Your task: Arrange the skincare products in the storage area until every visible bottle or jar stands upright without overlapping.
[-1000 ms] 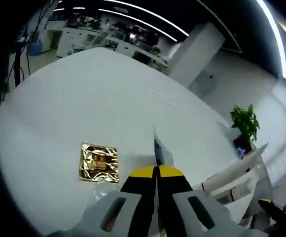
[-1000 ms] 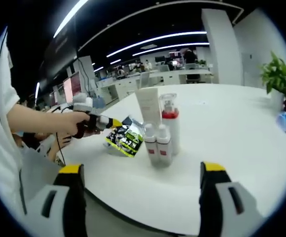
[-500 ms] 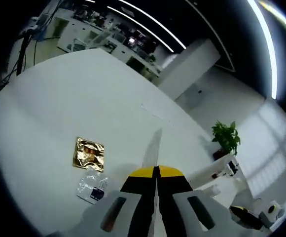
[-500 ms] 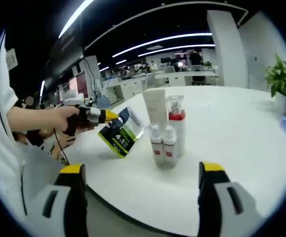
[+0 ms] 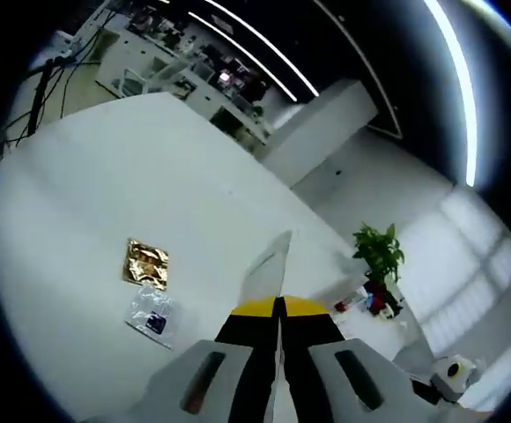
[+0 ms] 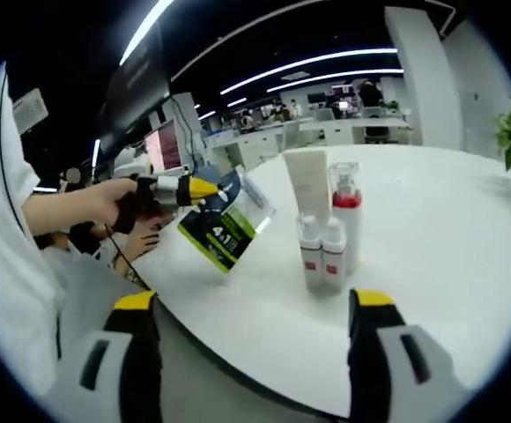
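Jaws of my left gripper [image 5: 277, 308] sit pressed together at the bottom centre of the left gripper view, pinching the edge of a flat packet [image 5: 267, 269] that rises edge-on from the yellow tips toward the middle of the frame. In the right gripper view the same gripper appears at centre left [image 6: 204, 188], held in a person's hand [image 6: 119, 199], with the green and black packet [image 6: 223, 229] hanging tilted from its tip, lifted above the white table [image 6: 432, 238].

My right gripper [image 6: 248, 304] stands wide open at the bottom of the right gripper view, its two yellow-tipped jaws far apart and touching nothing. Between them, further up the frame, a cluster of skincare products stands upright on the table: a tall white tube [image 6: 307, 181], a clear pump bottle [image 6: 344, 210] with a red band just to its right, and two small white bottles [image 6: 322, 253] close in front.

Left of centre in the left gripper view, a gold sachet [image 5: 145, 263] and a clear sachet [image 5: 151, 316] lie flat on the table [image 5: 88, 176], close together. A potted plant [image 5: 378, 251] sits at centre right.
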`<state>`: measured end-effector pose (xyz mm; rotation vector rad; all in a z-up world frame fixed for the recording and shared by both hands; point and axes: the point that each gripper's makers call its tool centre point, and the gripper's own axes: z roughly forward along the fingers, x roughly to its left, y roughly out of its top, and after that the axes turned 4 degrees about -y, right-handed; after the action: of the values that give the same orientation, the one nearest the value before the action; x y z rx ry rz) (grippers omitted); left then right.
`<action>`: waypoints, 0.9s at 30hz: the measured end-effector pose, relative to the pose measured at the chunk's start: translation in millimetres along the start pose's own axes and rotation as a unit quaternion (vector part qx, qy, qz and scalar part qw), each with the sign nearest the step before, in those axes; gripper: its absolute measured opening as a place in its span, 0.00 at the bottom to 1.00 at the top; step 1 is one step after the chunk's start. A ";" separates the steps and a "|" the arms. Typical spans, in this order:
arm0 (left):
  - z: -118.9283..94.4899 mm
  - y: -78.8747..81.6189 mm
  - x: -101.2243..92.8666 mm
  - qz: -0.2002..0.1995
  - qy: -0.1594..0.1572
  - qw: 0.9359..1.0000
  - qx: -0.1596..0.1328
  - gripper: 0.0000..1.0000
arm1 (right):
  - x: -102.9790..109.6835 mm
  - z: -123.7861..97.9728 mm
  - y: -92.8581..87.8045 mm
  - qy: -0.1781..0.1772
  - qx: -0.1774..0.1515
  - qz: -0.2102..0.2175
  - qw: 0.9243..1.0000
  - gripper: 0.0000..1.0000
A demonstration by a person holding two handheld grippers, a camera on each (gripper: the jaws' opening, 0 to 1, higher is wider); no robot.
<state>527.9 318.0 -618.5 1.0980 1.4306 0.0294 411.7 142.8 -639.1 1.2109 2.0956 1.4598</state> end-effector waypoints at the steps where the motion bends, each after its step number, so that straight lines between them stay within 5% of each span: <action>1: -3.2 -0.1 -5.8 0.003 -0.007 1.000 0.000 0.00 | 4.3 1.9 3.2 0.010 -0.004 0.009 1.000 0.87; 8: -19.0 -0.7 -38.6 0.002 -0.052 0.999 0.009 0.00 | 32.5 21.3 24.4 0.078 -0.038 0.083 0.993 0.77; 18: -35.5 -9.0 -84.4 -0.009 -0.122 0.992 0.038 0.00 | 55.0 42.1 27.8 0.152 -0.051 0.145 0.976 0.67; 24: -50.2 -16.2 -113.2 -0.021 -0.164 0.985 0.054 0.00 | 53.2 56.9 29.3 0.188 -0.074 0.227 0.953 0.59; 26: -54.9 -17.6 -122.4 -0.024 -0.176 0.983 0.057 0.00 | 55.1 58.8 33.4 0.210 -0.088 0.251 0.941 0.55; 27: -57.4 -18.7 -127.7 -0.025 -0.183 0.981 0.059 0.00 | 59.0 57.2 39.2 0.232 -0.102 0.272 0.928 0.51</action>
<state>443.3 263.1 -519.6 1.0985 1.1378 -0.2840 432.7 228.7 -617.3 1.5584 1.8715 2.3467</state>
